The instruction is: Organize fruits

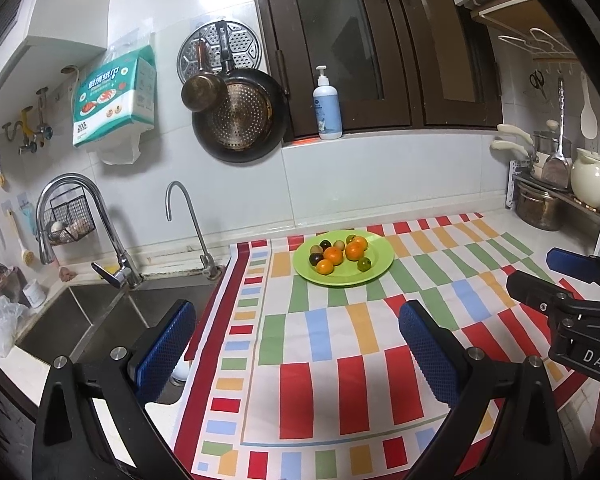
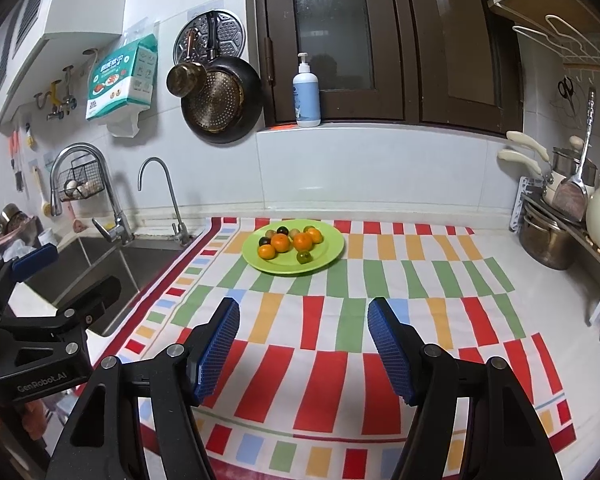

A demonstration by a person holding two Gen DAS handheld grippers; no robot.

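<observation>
Left wrist view first: the left tool (image 1: 292, 332) has its blue pads spread wide with nothing between them, hovering over the striped cloth (image 1: 340, 360) that covers the desk. The green plate (image 1: 380, 258) with the fruits (image 1: 334, 256) sits straight ahead and a touch to the right, well apart from the tips, so I'd guess any pick starts with a plain forward reach. The fruit is a loose cluster of small round things, orange ones mixed with dark and greenish ones, so there's no long axis to line up with. The sink (image 1: 112, 320) opens up at left, right beside the cloth edge, and the right tool (image 1: 540, 280) pokes in from the right side. Right wrist view: the right tool (image 2: 303, 340) is also apart and empty, and here the plate (image 2: 328, 256) lies ahead and only slightly left, almost centred. Both look about equally far off; I'd call the right one better lined up. The left tool (image 2: 60, 276) shows at the left edge over the sink (image 2: 112, 272). Otherwise it's a tiled kitchen, with a pan on the wall, a soap bottle on the sill and pots on a rack at right.
</observation>
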